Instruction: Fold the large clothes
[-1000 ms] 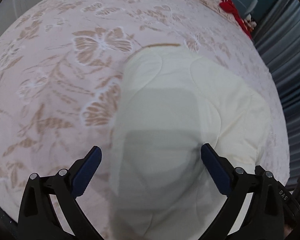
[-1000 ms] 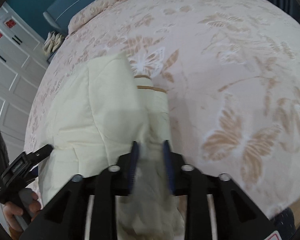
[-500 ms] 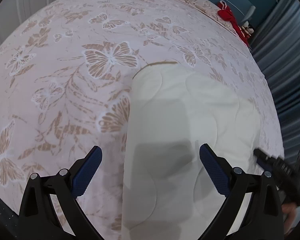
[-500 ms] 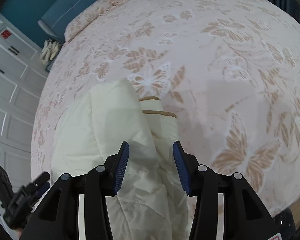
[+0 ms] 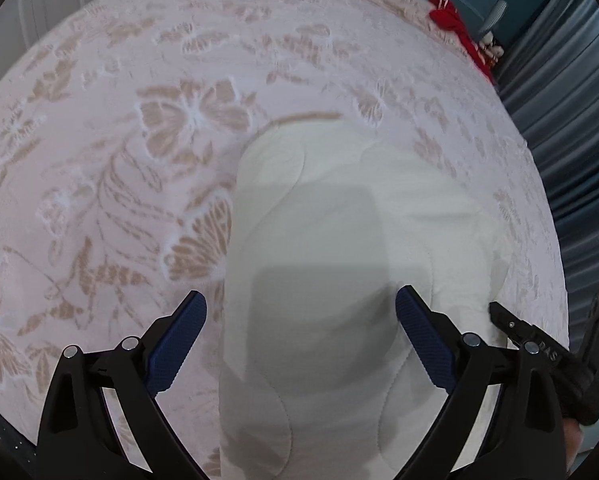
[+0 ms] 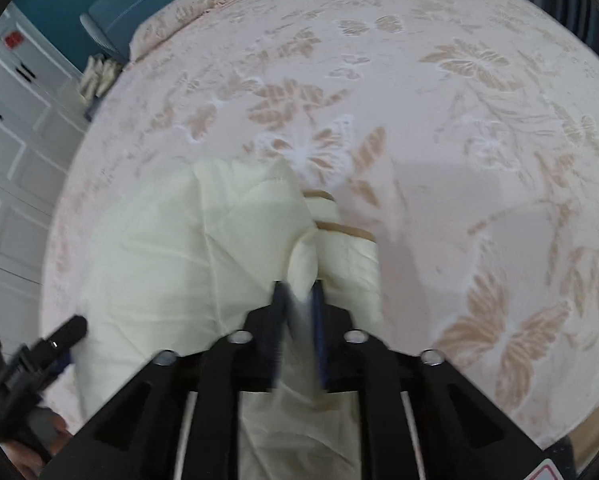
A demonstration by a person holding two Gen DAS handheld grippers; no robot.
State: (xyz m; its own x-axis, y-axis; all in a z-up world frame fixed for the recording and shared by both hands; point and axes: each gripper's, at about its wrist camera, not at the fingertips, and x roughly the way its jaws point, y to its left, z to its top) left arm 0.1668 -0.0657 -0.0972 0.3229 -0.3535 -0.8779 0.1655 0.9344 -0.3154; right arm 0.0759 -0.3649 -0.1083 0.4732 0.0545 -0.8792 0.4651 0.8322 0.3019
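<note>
On a bed [image 6: 479,128] spread with a butterfly-print cover, a cream quilted garment [image 5: 339,240] lies partly folded as a person works it with two hand-held tools. The right gripper [image 6: 297,328] is closing on a raised ridge of the cloth, which stands between its blue pads [image 6: 318,320]; the pads look to be pinching it already, though motion blur hides how firmly. The left gripper [image 5: 299,332] hangs above the garment with its jaws wide apart, nothing between them, the cloth spreading out ahead of and below its fingers [image 5: 179,340]. From the right gripper, the bulk of the garment lies ahead and to the left, and a brown-trimmed edge [image 6: 343,228], perhaps a cuff or hem, sits just ahead and slightly right. The step in hand appears to be gathering one side of the garment to carry it over the rest. Done well, that means catching every layer of the ridge squarely between the pads before lifting, raising it only enough to clear the padded bulk, and bringing the left gripper down to pin or take the opposite edge so the thick fabric does not slide or bunch. A shallow pinch risks the quilting slipping free.
</note>
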